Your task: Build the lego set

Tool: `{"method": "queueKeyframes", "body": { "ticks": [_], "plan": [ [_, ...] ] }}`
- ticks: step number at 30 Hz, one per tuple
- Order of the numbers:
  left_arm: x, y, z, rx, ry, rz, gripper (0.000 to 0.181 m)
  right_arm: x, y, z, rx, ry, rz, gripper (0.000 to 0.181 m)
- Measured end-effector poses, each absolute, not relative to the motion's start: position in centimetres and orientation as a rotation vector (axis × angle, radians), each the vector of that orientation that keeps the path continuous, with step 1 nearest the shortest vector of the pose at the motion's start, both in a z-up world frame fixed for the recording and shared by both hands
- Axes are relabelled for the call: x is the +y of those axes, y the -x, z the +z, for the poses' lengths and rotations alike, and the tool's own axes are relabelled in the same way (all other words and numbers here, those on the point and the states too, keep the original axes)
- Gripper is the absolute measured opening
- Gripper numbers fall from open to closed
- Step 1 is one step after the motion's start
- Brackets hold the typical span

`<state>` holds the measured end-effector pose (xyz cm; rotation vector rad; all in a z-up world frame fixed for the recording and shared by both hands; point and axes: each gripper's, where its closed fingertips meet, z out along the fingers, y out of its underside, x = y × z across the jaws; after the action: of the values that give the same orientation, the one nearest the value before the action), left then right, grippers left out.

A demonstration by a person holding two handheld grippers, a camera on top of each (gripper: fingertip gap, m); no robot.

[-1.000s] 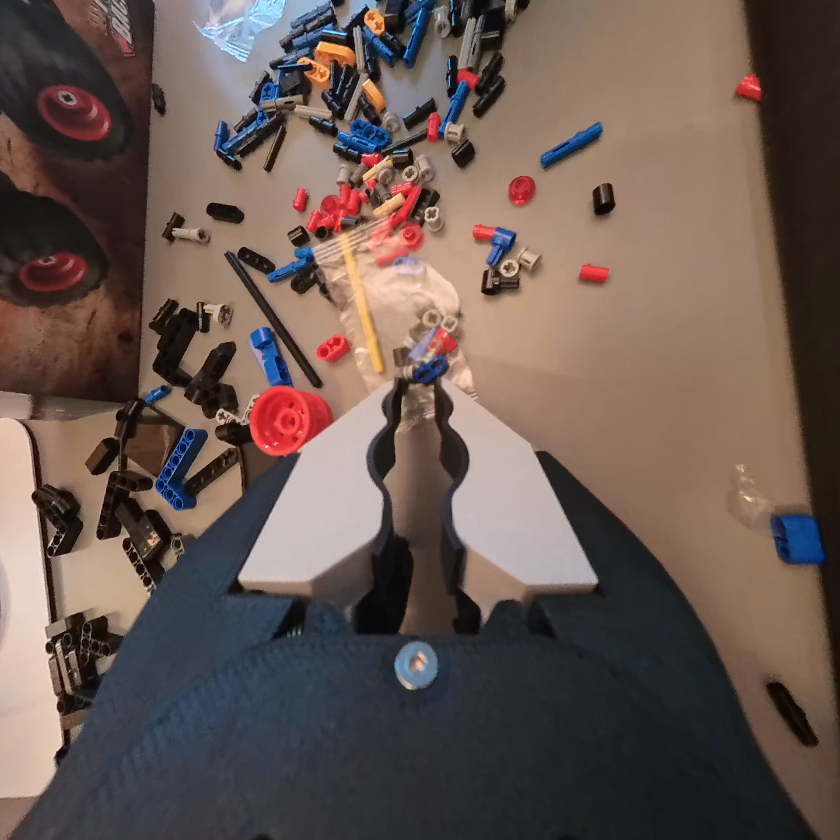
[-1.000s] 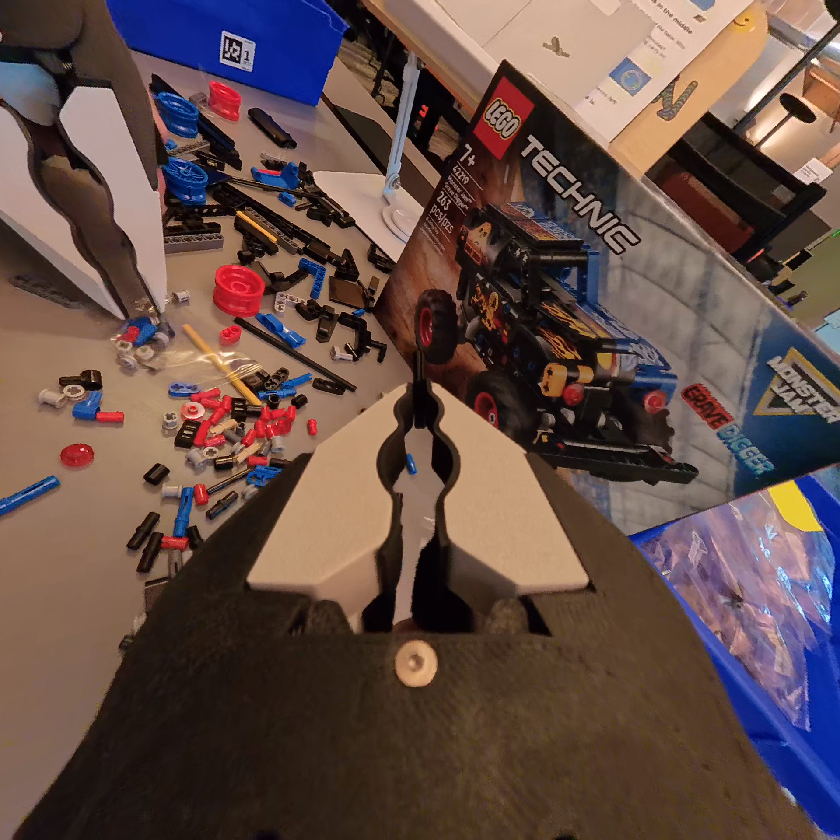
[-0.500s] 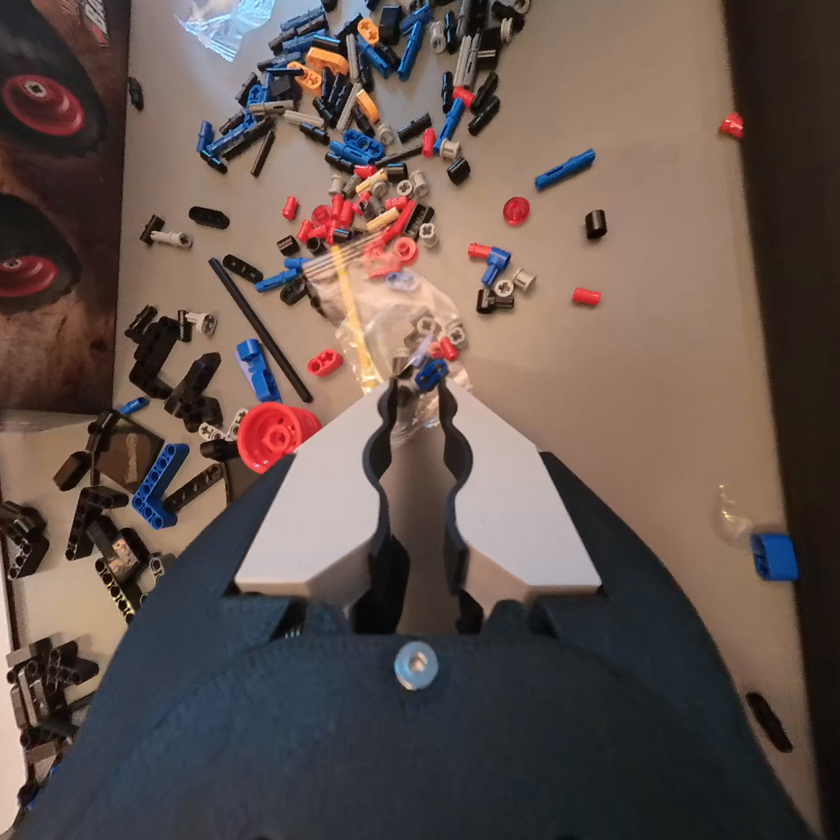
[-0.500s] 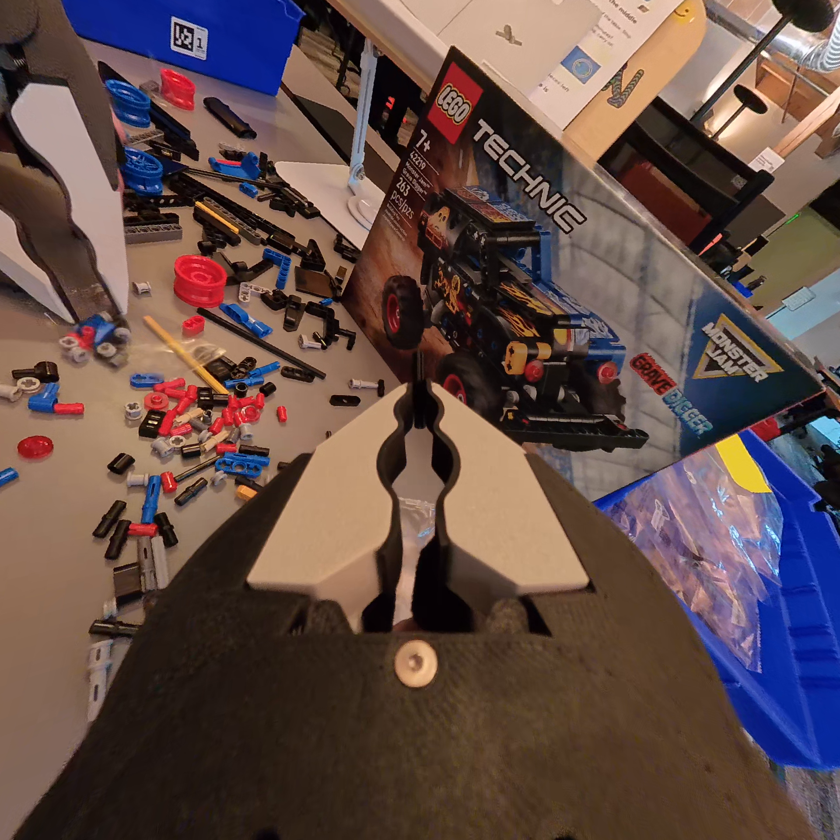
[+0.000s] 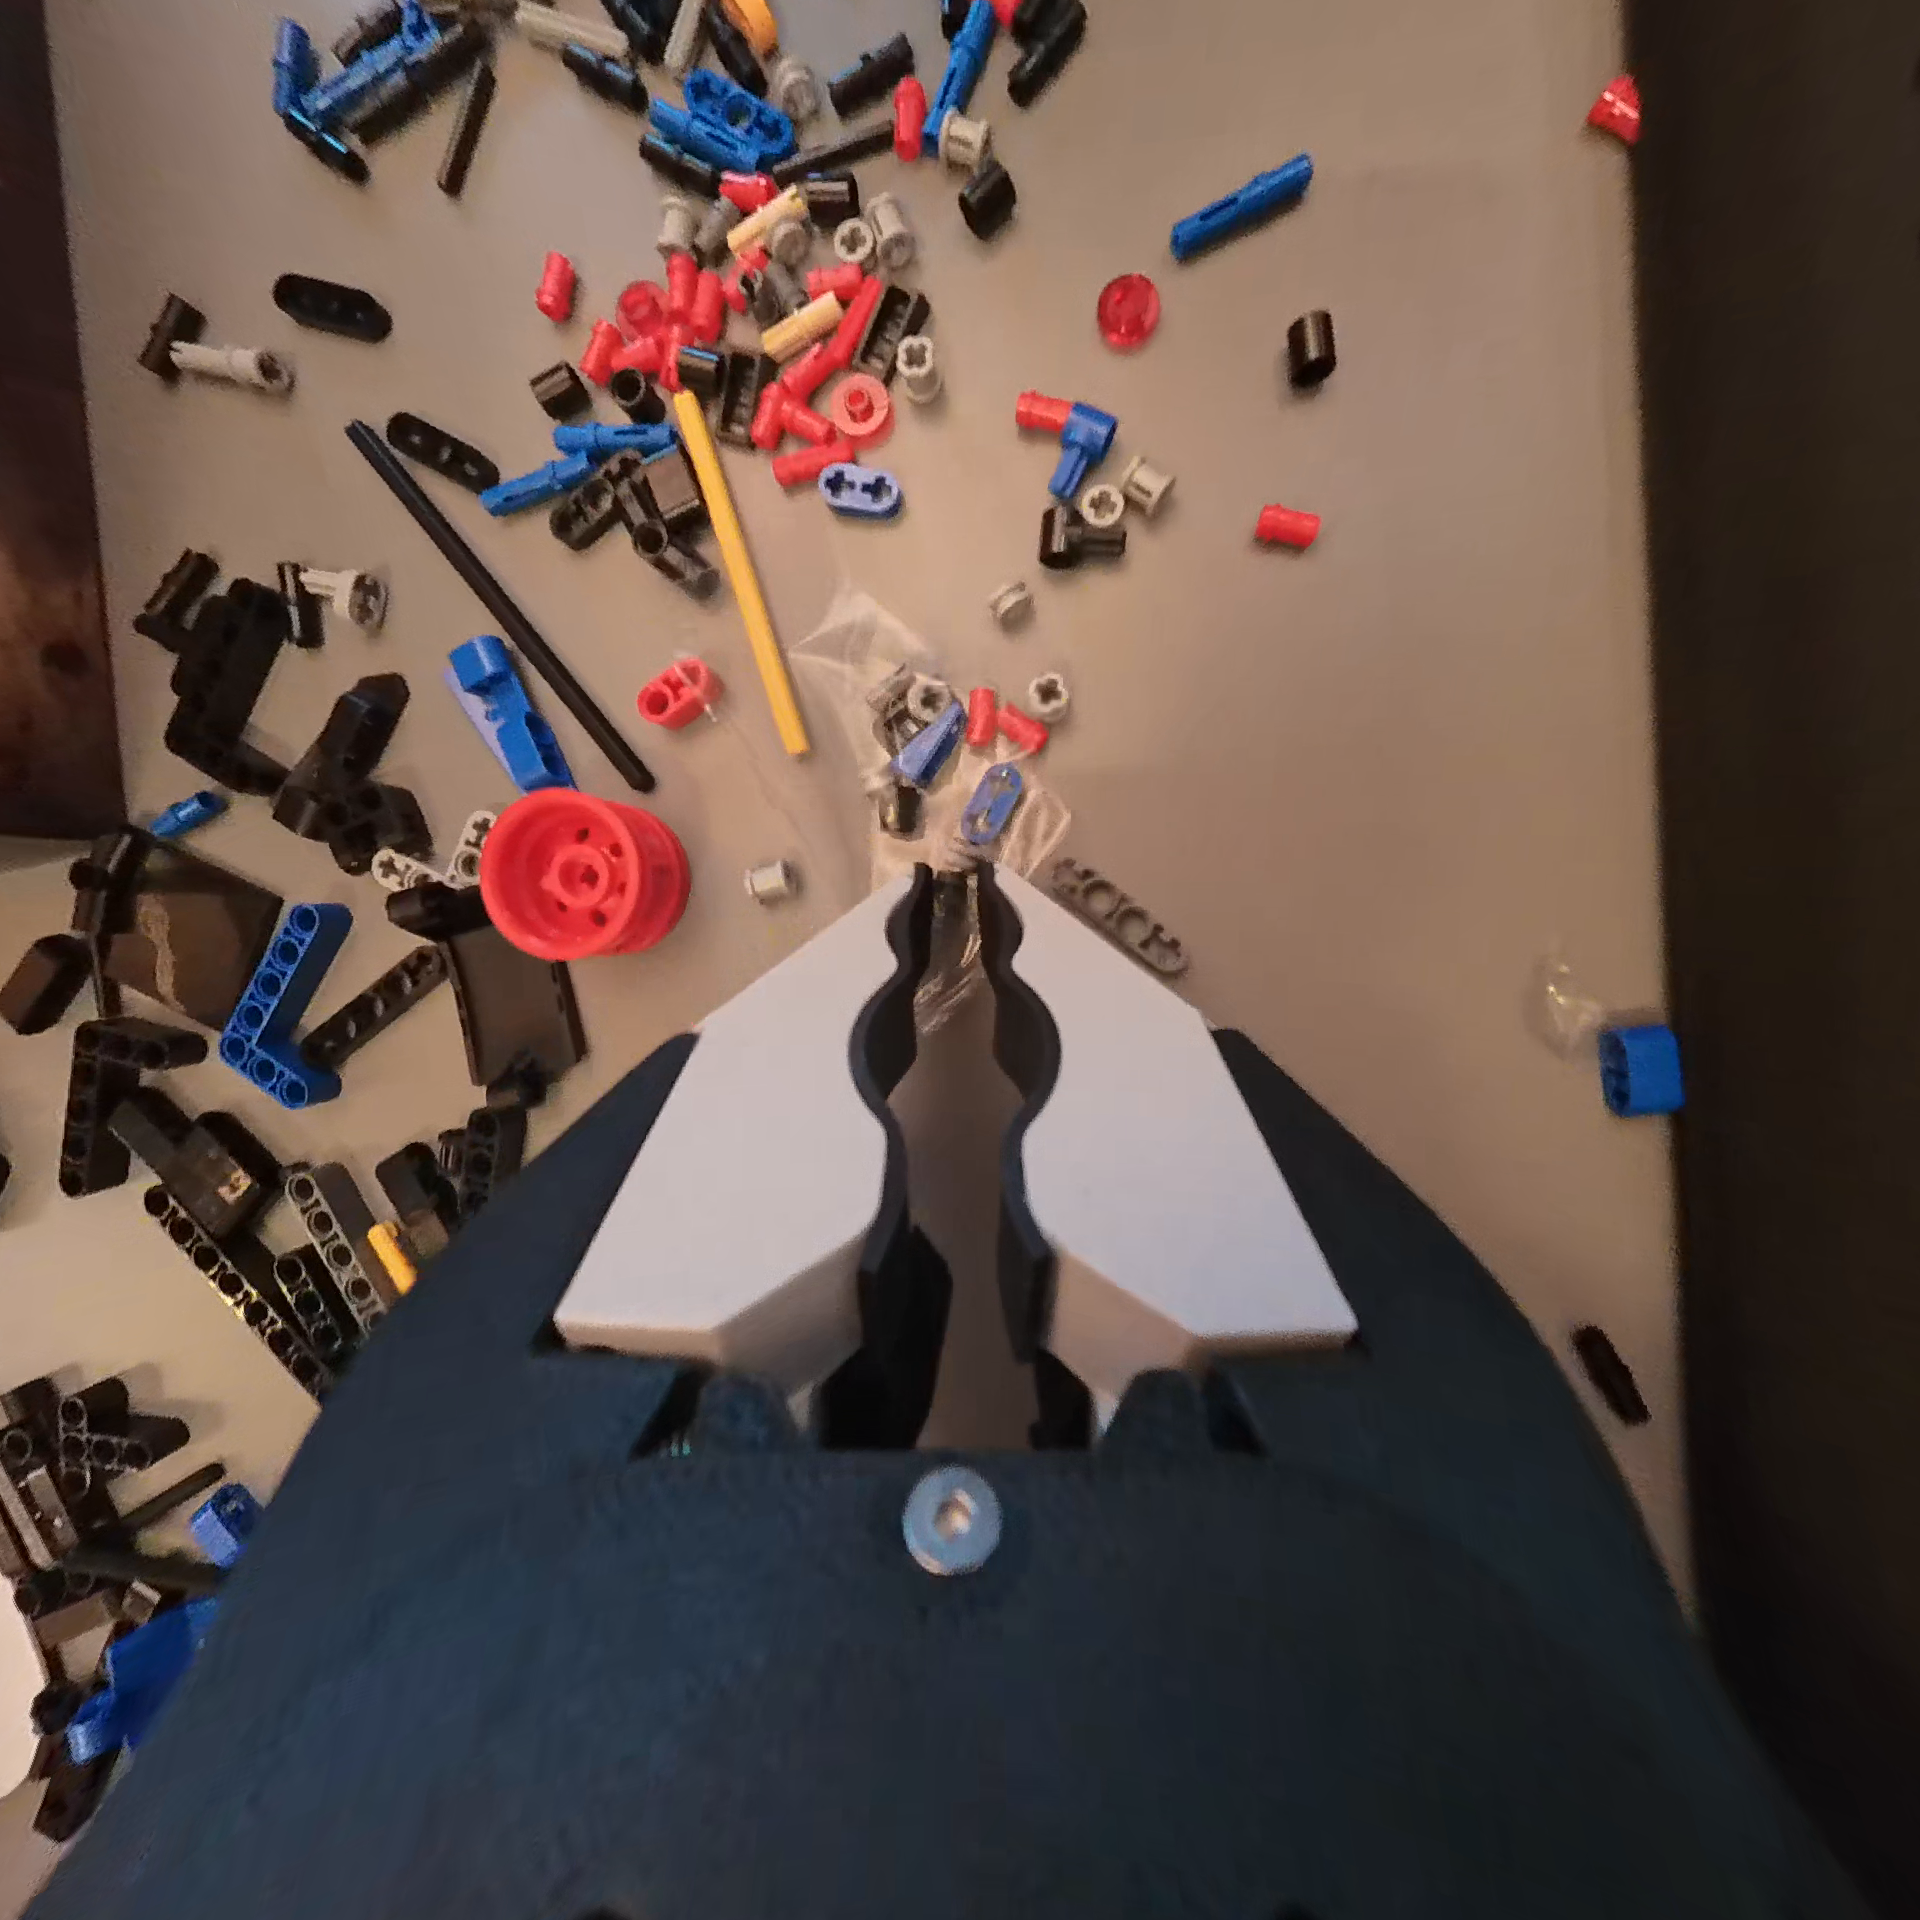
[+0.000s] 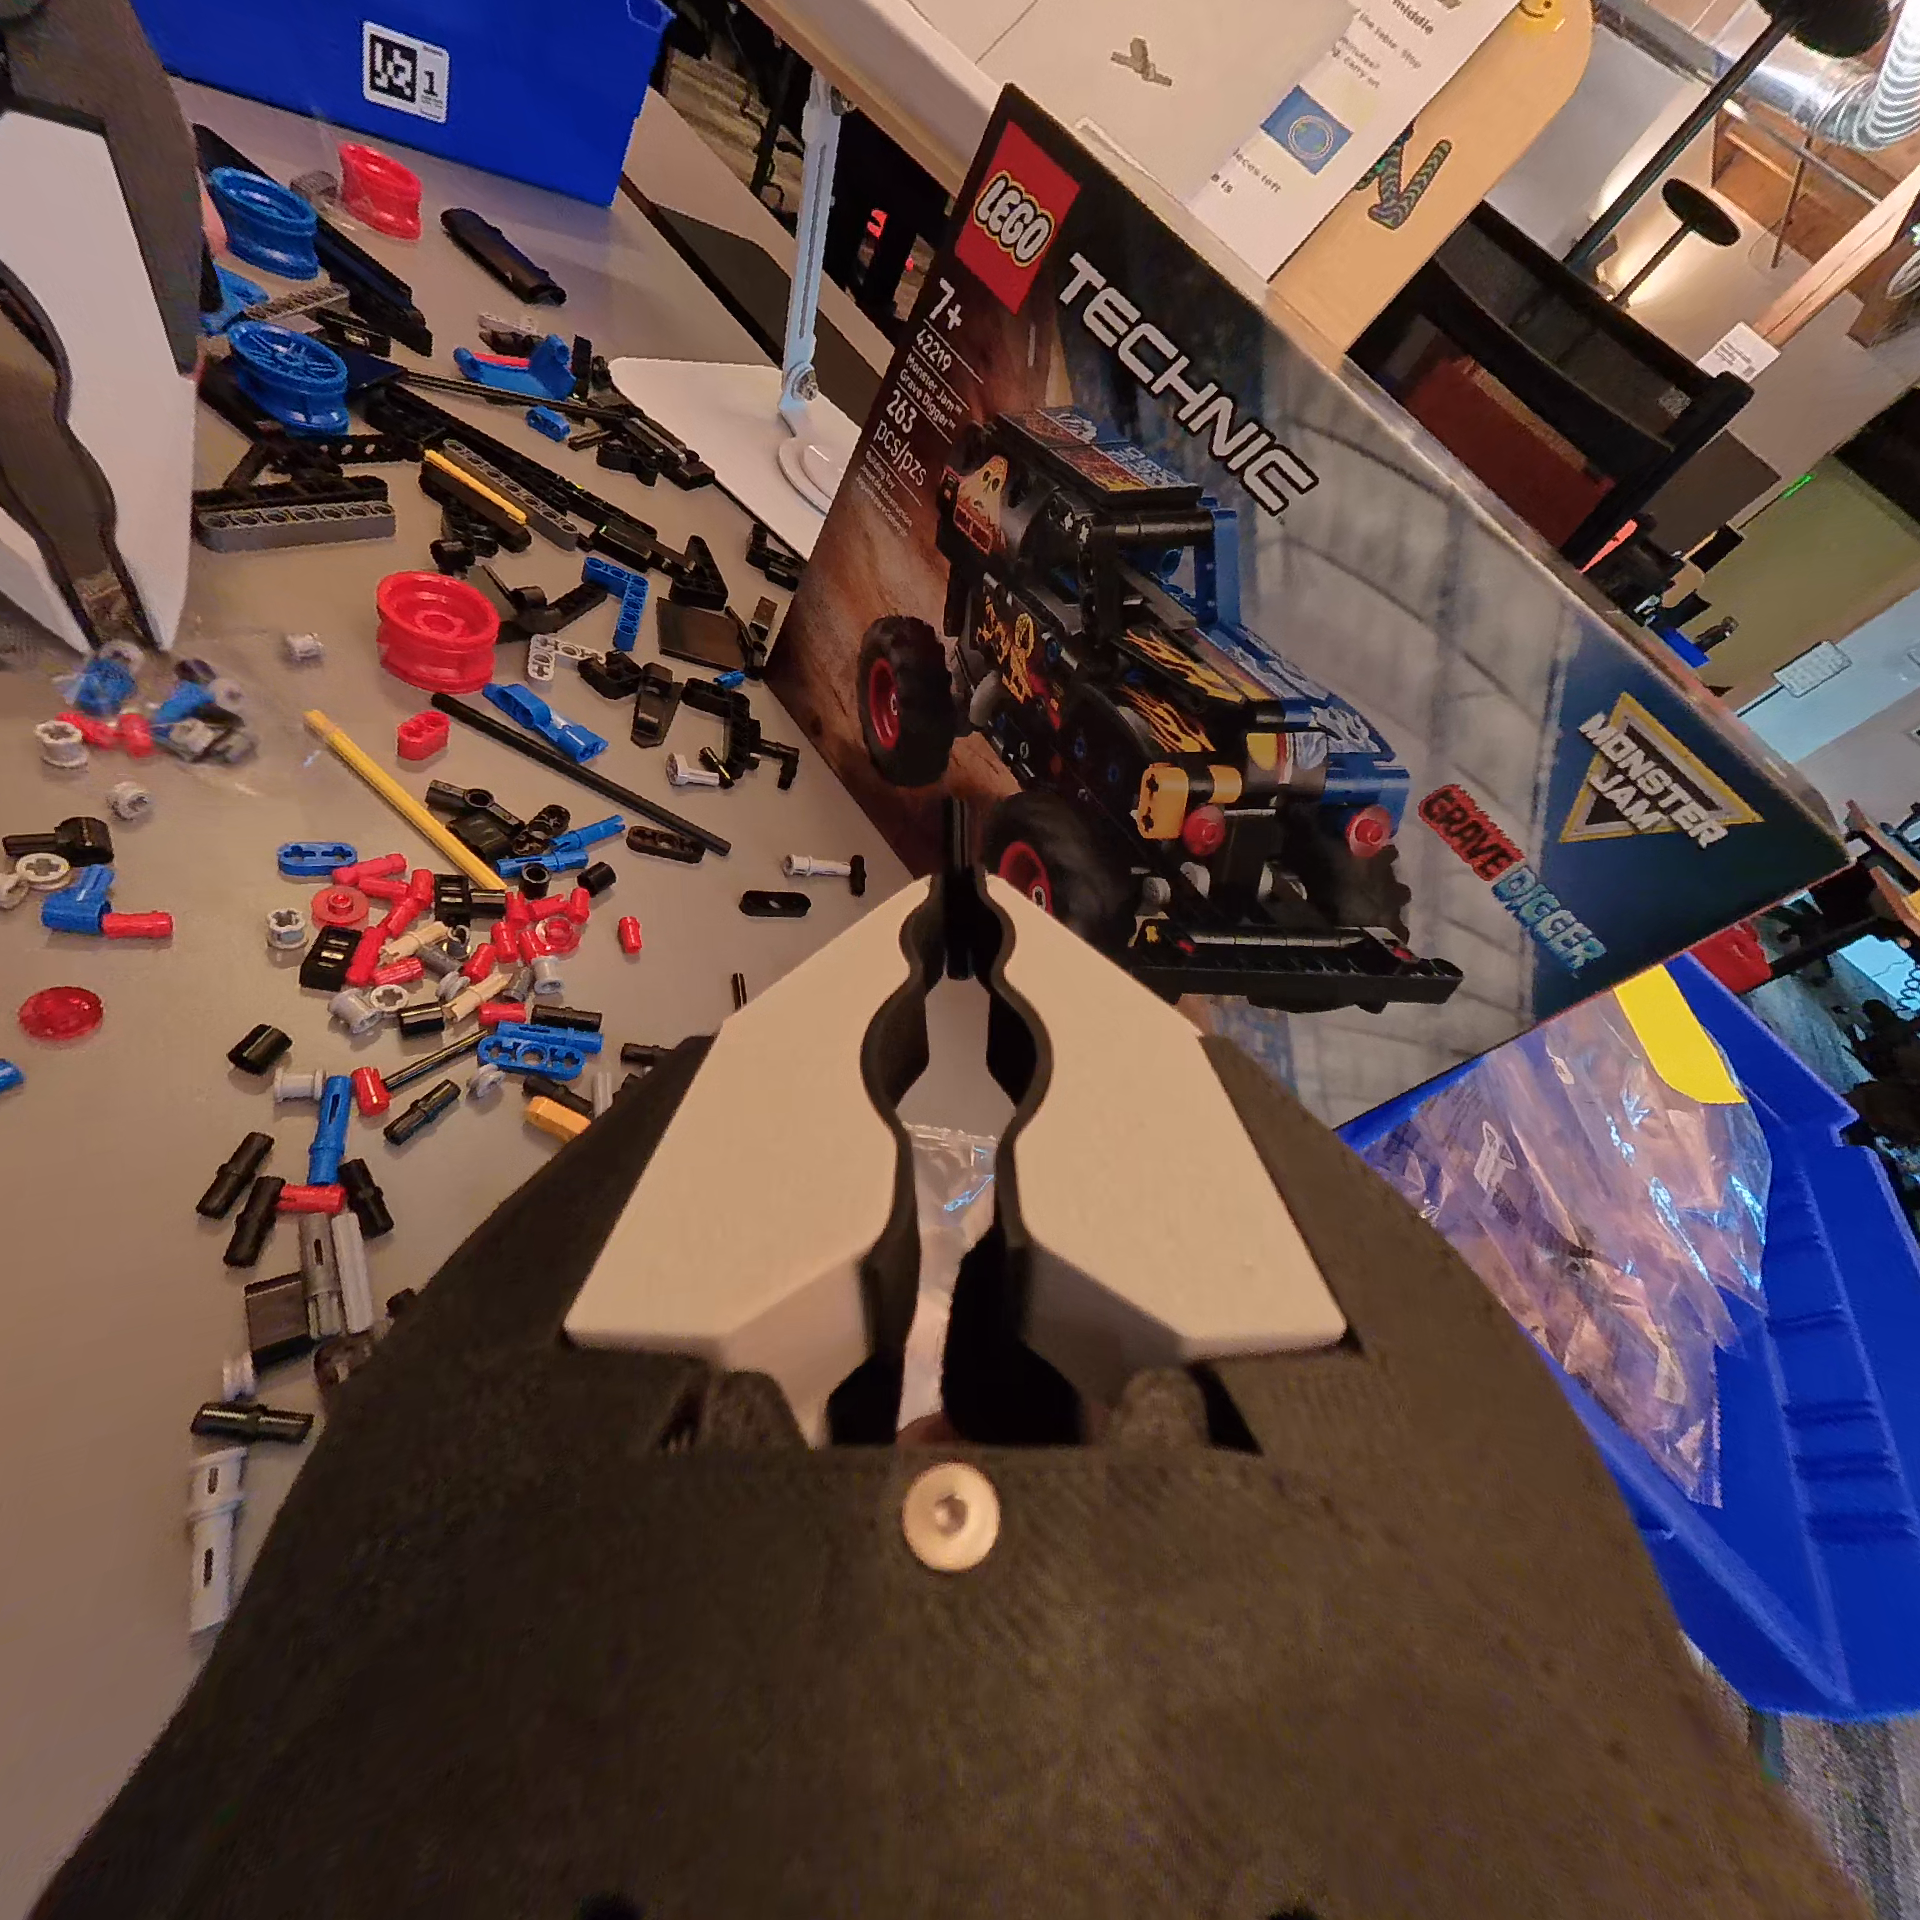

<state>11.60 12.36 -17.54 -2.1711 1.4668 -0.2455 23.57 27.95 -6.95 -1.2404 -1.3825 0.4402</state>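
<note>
left gripper (image 5: 951, 883): fingers nearly together, pinching the edge of a clear plastic bag (image 5: 940, 769) that lies on the surface just ahead of its tips, small grey, red and blue pieces spilling from it. right gripper (image 6: 961, 914): closed on a thin black pin (image 6: 954, 862), held above the surface in front of the set's box.

surface (image 5: 1351, 727): plain grey, littered with loose lego pieces. ahead-left of the left gripper: red wheel hub (image 5: 585, 873), yellow axle (image 5: 740, 577), long black axle (image 5: 499, 608), blue l-shaped beam (image 5: 278, 1003), black beams in a heap. farther ahead: dense scatter of red, blue, black and grey pins (image 5: 769, 343). to its right: a lone blue connector (image 5: 1640, 1068) near the edge.

room, from the right wrist view: printed set box (image 6: 1195, 582) standing on the surface ahead of the right gripper; blue bin (image 6: 1766, 1403) with clear bags to its right; second blue bin (image 6: 499, 94) far ahead-left; white lamp base (image 6: 717, 405); desks and furniture beyond.
</note>
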Motion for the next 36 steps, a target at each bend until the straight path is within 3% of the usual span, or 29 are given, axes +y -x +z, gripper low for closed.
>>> {"method": "queueKeyframes", "body": {
  "ticks": [16, 36],
  "plan": [
    [14.1, -12.9, -15.1, 1.428, 2.067, -0.176, 0.016, 28.0, -23.7, -7.0, -1.383, 1.243, 0.438, 0.003],
    [16.3, -17.0, -16.6, 1.486, 1.987, -0.136, 0.019, 27.6, -23.3, -7.5, -1.414, 1.234, 0.438, 0.003]
  ]
}}
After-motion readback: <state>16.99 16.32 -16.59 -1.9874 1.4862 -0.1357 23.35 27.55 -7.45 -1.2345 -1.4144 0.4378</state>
